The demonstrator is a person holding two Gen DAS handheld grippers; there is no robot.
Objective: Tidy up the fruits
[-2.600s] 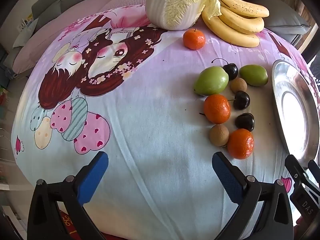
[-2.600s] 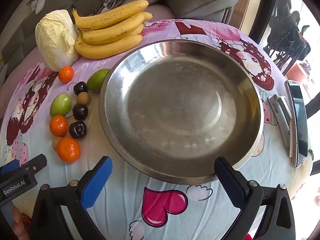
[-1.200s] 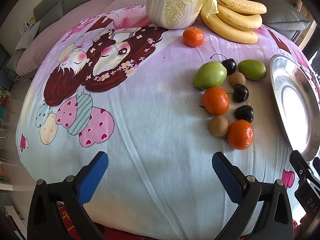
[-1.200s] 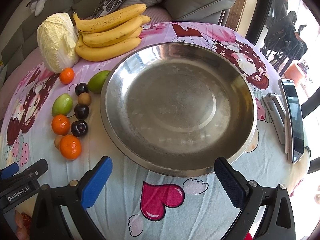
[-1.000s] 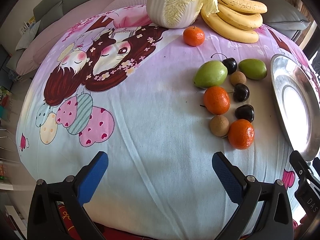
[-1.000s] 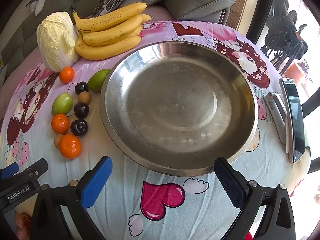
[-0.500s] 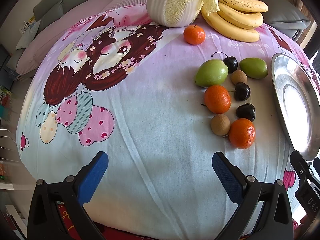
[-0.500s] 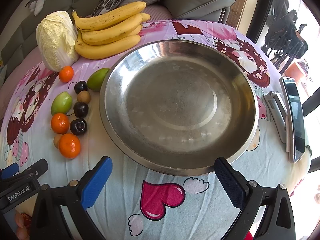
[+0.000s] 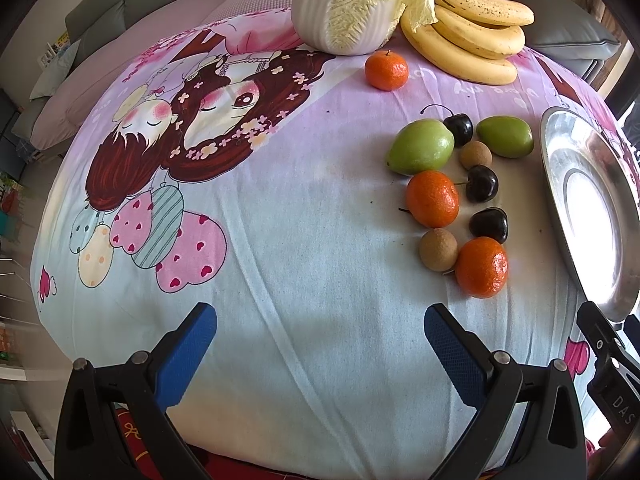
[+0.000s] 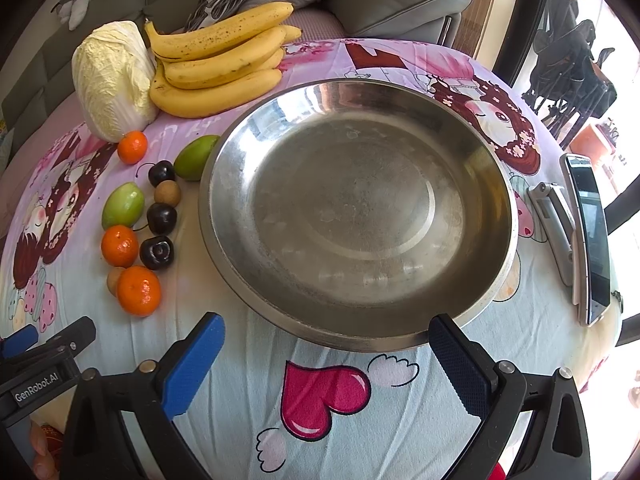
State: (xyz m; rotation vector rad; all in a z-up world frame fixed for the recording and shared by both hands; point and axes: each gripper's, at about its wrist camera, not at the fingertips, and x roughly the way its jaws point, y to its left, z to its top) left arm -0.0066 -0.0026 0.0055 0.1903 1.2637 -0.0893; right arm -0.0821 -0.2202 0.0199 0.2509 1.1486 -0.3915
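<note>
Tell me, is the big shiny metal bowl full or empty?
Empty. The round silver metal bowl shows only its bare bottom, and all the small fruits, like the nearest orange tangerine, lie on the cloth beside it.

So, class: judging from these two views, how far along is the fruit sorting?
Nothing looks done: the metal bowl holds no fruit. Nothing is in hand; the left gripper and right gripper are open. The tangerines, cherries and green fruits lie beside it.

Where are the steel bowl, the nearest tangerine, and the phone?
steel bowl [image 10: 360,342], right wrist view, near rim.
nearest tangerine [image 9: 481,267], left wrist view, middle of its peel.
phone [image 10: 591,232], right wrist view, middle of its screen.
</note>
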